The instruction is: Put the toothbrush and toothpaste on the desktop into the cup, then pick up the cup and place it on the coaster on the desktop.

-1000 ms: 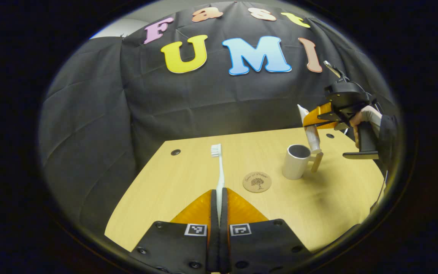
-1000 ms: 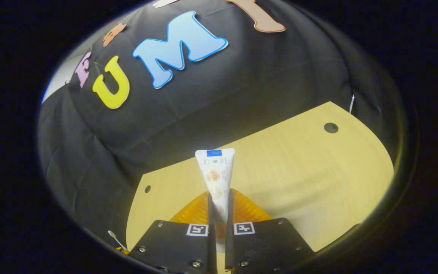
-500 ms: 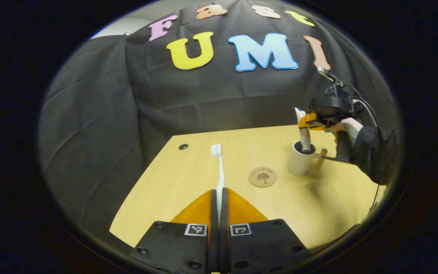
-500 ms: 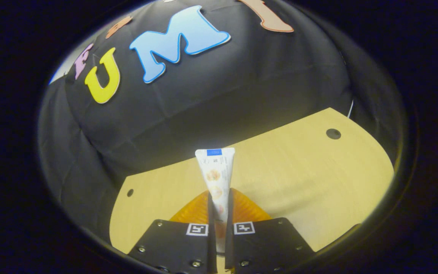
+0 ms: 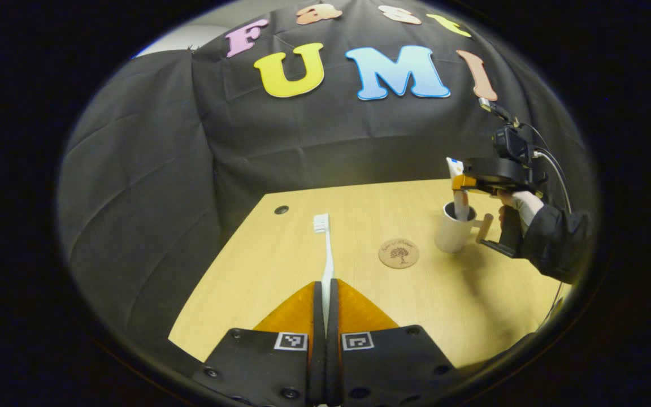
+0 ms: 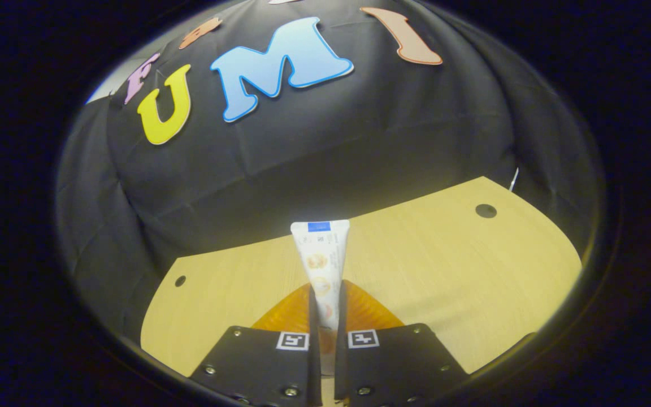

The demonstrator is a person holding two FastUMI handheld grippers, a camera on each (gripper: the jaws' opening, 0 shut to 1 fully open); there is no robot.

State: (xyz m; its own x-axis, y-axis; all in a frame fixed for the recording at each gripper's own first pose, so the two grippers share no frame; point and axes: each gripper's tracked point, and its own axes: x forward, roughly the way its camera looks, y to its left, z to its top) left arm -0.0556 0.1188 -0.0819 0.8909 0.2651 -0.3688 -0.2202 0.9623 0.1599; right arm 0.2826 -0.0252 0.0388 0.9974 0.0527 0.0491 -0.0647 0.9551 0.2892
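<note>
The left gripper (image 5: pixel 325 288) is clamped on the handle of the toothbrush (image 5: pixel 324 249), which stands straight out toward 12 o'clock with its bristle head farthest away, above the desktop (image 5: pixel 280 271). The brush looks light and stiff but thin, so a hold this low on the handle may let it pivot; both fingers press it, which seems enough for so slight a thing.

In the right gripper view, the right gripper (image 6: pixel 325 308) pinches the toothpaste (image 6: pixel 321 260) low on its body, the flat crimped end pointing to 12 o'clock. The tube is probably soft and squeezable, best held mid-body without crushing. From the left gripper view, that tube's lower end sits inside the cup (image 5: pixel 453 228) at about 2 o'clock, with a sleeved hand (image 5: pixel 520 204) holding the tool just beyond.

The cup looks ceramic, rigid and breakable, with a handle on its far right side that would suit a lift. The round coaster (image 5: pixel 398 253) lies flat just beside the cup, toward 1 o'clock. For the toothbrush, the right gripper over the cup's mouth stands in the way until it clears.
</note>
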